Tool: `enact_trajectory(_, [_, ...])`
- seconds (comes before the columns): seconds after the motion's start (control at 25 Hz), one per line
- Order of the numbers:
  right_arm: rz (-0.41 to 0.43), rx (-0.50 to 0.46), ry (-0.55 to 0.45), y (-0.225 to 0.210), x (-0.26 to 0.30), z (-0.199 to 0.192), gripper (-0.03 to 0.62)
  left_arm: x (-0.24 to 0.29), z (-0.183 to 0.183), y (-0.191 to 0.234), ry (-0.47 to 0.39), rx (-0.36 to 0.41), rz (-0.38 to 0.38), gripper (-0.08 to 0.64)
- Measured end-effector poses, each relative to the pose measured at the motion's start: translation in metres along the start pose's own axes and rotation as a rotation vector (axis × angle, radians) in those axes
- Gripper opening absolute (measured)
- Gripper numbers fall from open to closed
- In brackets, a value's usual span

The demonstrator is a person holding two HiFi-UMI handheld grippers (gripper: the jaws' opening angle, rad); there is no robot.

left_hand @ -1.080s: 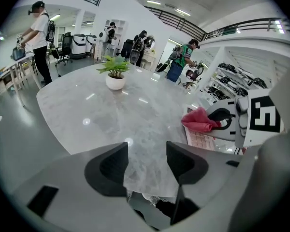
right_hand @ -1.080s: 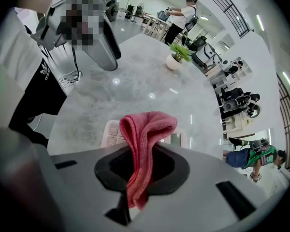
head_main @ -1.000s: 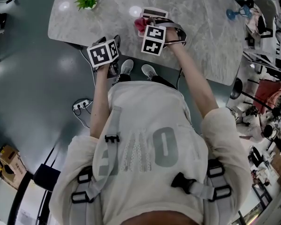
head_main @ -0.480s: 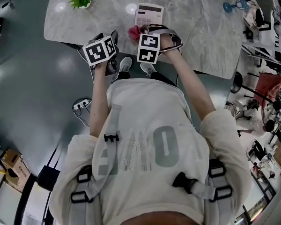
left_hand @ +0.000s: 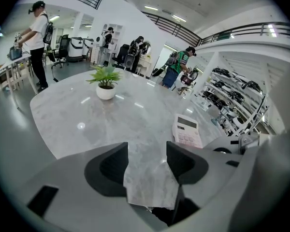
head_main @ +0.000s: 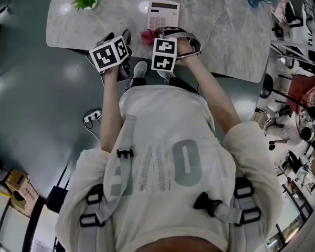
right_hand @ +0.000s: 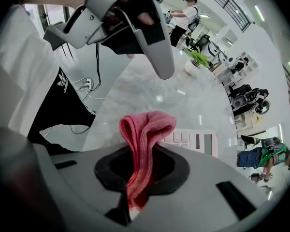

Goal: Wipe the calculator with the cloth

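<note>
The right claw (right_hand: 140, 167) is clenching a fold of the cloth (right_hand: 146, 129), which is sticking out ahead of it. The calculator (right_hand: 193, 140) is lying on the counter (right_hand: 150, 91) just beyond. The left claw (left_hand: 147, 164) is hanging released and empty, the calculator ahead to its right. Nothing is pinning the calculator, so wiping is risking sliding it across the smooth counter.
</note>
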State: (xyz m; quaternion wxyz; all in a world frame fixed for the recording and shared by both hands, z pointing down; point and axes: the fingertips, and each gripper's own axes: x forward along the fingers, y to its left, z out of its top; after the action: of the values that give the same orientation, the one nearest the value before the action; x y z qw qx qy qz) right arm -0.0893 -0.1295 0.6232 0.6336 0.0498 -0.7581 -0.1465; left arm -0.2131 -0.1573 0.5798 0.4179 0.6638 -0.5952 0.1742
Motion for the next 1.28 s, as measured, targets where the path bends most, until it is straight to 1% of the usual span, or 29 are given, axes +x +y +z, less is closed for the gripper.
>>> enact_trajectory(0.28, [0.01,-0.005,-0.005,0.0,0.0,-0.002,0.055,-0.001,0.01,-0.003,-0.022,-0.007,0.002,0.249])
enact_trajectory(0.48, [0.017,-0.002,-0.015,-0.004,-0.004,-0.001,0.055,-0.001,0.022,-0.01,-0.045,-0.003,-0.01,0.248])
enact_trajectory(0.56, [-0.001,0.003,-0.028,-0.013,-0.01,0.0,0.055,-0.003,0.031,-0.015,-0.063,0.002,-0.019,0.247])
enact_trajectory(0.64, [-0.043,0.016,-0.049,-0.03,-0.021,0.001,0.055,-0.005,0.044,-0.022,-0.095,0.018,-0.033,0.247])
enact_trajectory(0.76, [-0.143,0.035,-0.083,-0.07,-0.048,0.002,0.055,-0.017,0.075,-0.044,-0.181,0.061,-0.089,0.241])
enact_trajectory(0.92, [-0.313,0.073,-0.158,-0.127,-0.104,0.006,0.055,-0.057,0.129,-0.078,-0.337,0.133,-0.164,0.216])
enact_trajectory(1.0, [-0.409,0.126,-0.215,-0.152,-0.14,0.006,0.055,-0.082,0.154,-0.093,-0.425,0.164,-0.193,0.193])
enact_trajectory(1.04, [-0.459,0.158,-0.247,-0.163,-0.16,0.005,0.055,-0.094,0.165,-0.099,-0.469,0.181,-0.198,0.166])
enact_trajectory(1.16, [-0.613,0.269,-0.356,-0.187,-0.219,-0.003,0.055,-0.13,0.193,-0.115,-0.598,0.251,-0.186,0.115])
enact_trajectory(1.28, [-0.778,0.395,-0.466,-0.195,-0.271,-0.02,0.057,-0.161,0.206,-0.134,-0.712,0.343,-0.172,0.059])
